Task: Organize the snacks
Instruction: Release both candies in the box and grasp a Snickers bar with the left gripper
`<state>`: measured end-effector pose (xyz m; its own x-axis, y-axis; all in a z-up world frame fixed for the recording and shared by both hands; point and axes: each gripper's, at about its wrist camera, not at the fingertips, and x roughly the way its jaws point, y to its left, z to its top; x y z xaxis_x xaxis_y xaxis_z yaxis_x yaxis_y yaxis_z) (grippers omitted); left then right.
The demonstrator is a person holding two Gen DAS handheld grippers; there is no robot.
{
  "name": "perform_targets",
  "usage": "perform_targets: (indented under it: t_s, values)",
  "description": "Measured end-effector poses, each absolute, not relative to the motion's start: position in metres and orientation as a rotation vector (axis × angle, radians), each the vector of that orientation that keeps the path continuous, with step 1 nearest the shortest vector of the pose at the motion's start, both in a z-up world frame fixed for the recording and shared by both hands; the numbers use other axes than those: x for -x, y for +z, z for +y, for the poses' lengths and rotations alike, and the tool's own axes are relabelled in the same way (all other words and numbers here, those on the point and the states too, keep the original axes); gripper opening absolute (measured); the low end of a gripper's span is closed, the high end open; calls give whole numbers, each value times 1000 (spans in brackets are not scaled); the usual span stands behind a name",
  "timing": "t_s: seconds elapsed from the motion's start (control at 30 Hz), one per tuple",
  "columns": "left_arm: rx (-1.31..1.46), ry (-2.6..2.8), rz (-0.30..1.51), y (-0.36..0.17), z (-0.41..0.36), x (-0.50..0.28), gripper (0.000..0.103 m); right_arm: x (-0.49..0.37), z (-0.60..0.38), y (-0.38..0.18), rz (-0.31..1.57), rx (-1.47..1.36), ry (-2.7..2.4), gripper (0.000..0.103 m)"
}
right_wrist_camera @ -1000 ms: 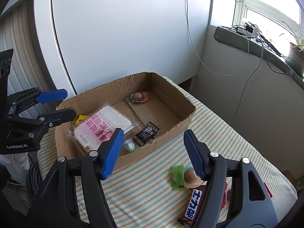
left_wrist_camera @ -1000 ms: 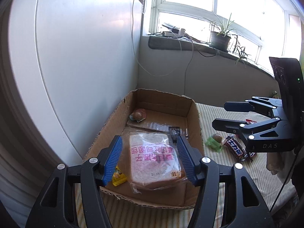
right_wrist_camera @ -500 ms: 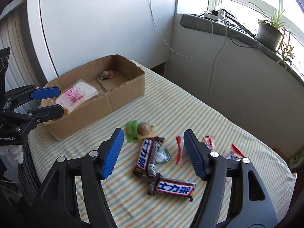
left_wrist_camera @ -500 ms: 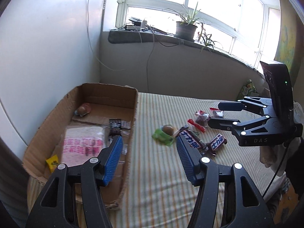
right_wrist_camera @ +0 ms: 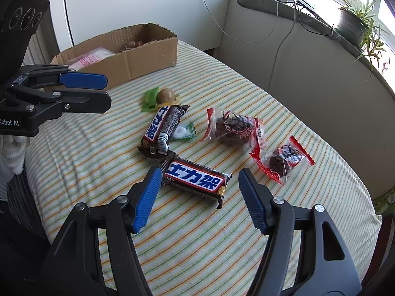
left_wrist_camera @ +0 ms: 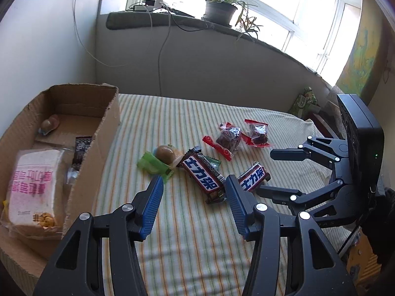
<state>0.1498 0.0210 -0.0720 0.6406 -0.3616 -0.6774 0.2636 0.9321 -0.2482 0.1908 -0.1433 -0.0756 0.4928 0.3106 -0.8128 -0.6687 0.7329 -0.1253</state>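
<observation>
Two chocolate bars lie on the striped cloth [right_wrist_camera: 271, 113], each in a dark wrapper with a blue band and white letters. One chocolate bar [right_wrist_camera: 196, 178] sits low in the middle of the right wrist picture, and the other chocolate bar [right_wrist_camera: 161, 128] lies just above it, end to end and touching. Two red bags hold dark round cakes: one red bag [right_wrist_camera: 233, 128] is in the middle of that picture, and the second red bag [right_wrist_camera: 281, 161] is to its right, a little apart. One small green candy [right_wrist_camera: 184, 132] peeks out beside the upper bar. One brown ball in a green wrapper [right_wrist_camera: 161, 97] touches the top end of that bar.

One cardboard box [left_wrist_camera: 109, 123] stands at the left side of the left wrist picture. Inside it I count one bag of bread [left_wrist_camera: 34, 185] with pink letters, one small dark packet [left_wrist_camera: 80, 149], and one round brown snack [left_wrist_camera: 49, 124] at the far end. Something small and yellow shows at the left edge, but I cannot tell what it is.

Two tongs are here. The left gripper [left_wrist_camera: 193, 181] is partly open and its jaws are closing, with nothing held; the upper bar lies on the cloth past its tips. The right gripper [right_wrist_camera: 197, 175] is held wide and grips nothing, with the lower bar on the cloth between its blue fingers [right_wrist_camera: 148, 197].

One potted plant [left_wrist_camera: 221, 12] stands on the window ledge at the top.
</observation>
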Motion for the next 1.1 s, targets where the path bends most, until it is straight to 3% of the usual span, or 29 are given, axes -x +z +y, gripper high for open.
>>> perform_targets:
  t_s: [0.73,1.07,1.1]
  values:
    - [121,-357,960,-116,-22,-202,49,-205,-140,-96,884,492,768,68]
    - [90,-339,951,-118,-17,-206,27,-206,-130,-103,888,607,790,68]
    - [94,-344,951,-118,-14,-206,27,-207,-129,-106,895,615,791,62]
